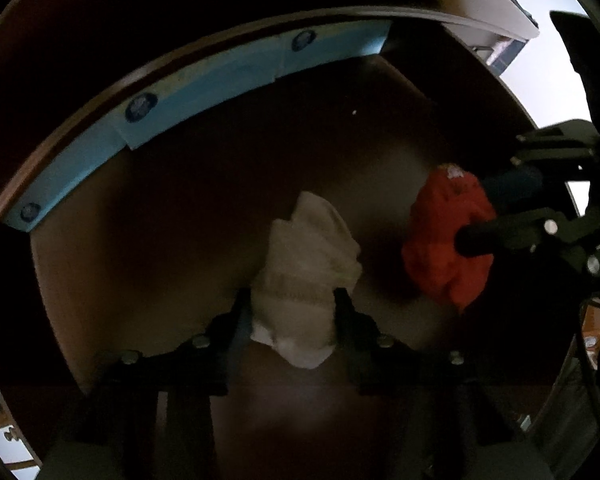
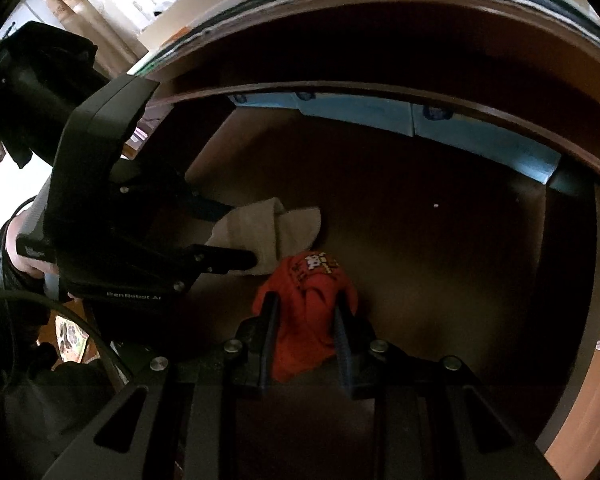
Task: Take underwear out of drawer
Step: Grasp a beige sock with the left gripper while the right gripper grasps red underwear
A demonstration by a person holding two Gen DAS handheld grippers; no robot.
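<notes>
The red underwear [image 2: 306, 312] is clamped in the right hand-held gripper [image 2: 305, 320], over the drawer [image 2: 380, 220] floor. The white piece [image 1: 306, 276] is pinched by the left hand-held gripper [image 1: 294, 304]. Neither is judged clear of the drawer; lifting out remains.

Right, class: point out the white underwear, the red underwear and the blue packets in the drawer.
white underwear [image 1: 308, 268], left wrist view, bunched middle.
red underwear [image 2: 306, 300], right wrist view, middle fold.
blue packets [image 1: 204, 88], left wrist view, front face.
</notes>
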